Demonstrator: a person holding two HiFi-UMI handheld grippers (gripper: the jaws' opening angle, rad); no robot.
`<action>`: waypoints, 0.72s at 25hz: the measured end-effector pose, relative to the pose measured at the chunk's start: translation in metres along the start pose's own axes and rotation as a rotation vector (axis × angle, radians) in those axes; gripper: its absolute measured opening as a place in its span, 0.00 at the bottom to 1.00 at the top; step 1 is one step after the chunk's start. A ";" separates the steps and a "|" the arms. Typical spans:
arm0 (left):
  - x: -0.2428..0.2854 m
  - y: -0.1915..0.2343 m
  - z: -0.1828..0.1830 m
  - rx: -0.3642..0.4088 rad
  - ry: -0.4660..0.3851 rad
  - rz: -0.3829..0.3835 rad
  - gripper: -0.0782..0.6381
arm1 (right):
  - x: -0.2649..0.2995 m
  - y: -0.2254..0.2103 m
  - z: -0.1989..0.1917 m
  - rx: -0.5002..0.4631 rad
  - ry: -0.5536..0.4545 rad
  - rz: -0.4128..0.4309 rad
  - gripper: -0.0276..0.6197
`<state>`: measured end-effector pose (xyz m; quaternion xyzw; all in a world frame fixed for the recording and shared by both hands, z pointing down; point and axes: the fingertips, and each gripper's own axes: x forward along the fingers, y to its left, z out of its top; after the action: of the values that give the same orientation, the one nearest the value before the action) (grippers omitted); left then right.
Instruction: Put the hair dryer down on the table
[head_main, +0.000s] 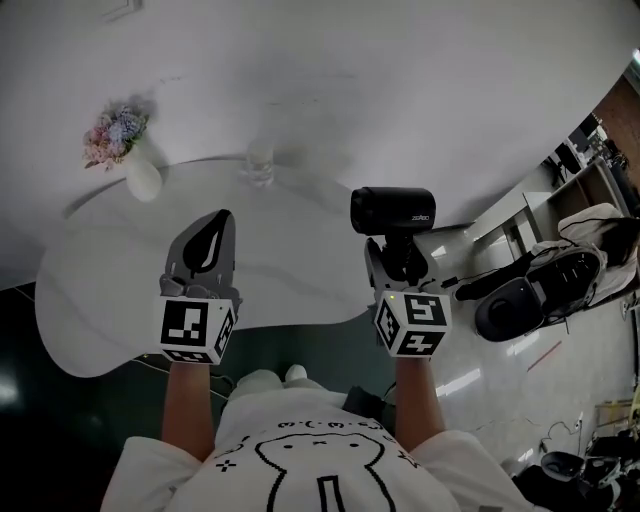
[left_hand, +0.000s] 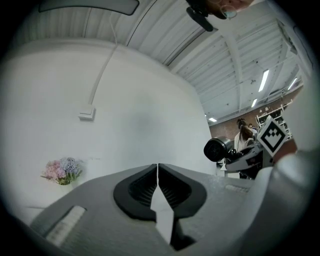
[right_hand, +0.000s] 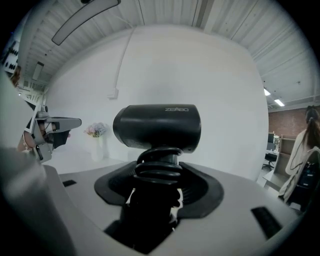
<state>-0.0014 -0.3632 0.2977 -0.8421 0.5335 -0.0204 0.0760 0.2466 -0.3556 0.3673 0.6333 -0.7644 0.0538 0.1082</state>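
A black hair dryer (head_main: 393, 210) stands upright in my right gripper (head_main: 398, 262), whose jaws are shut on its handle; its cord is wound round that handle. In the right gripper view the dryer's barrel (right_hand: 157, 126) lies crosswise above the jaws, which clasp the corded handle (right_hand: 156, 175). The dryer hangs over the right edge of the white round table (head_main: 120, 300). My left gripper (head_main: 205, 250) is held above the table's near side, jaws shut together with nothing between them (left_hand: 158, 182). From the left gripper view the dryer (left_hand: 218, 148) shows at the right.
A white vase of pastel flowers (head_main: 118, 140) stands at the table's far left, and a clear glass (head_main: 260, 163) at its far middle. A black chair (head_main: 520, 300) and desks stand on the floor to the right. A white wall rises behind the table.
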 end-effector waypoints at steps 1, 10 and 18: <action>0.002 0.000 -0.003 0.002 0.007 0.001 0.14 | 0.006 -0.001 -0.004 0.007 0.011 0.006 0.43; 0.018 0.011 -0.024 -0.019 0.052 0.014 0.14 | 0.055 -0.008 -0.041 0.002 0.131 0.045 0.43; 0.051 0.032 -0.024 -0.037 0.046 0.012 0.14 | 0.109 -0.005 -0.083 -0.030 0.294 0.096 0.44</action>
<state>-0.0111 -0.4252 0.3142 -0.8395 0.5404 -0.0294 0.0483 0.2409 -0.4423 0.4733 0.5797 -0.7703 0.1399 0.2257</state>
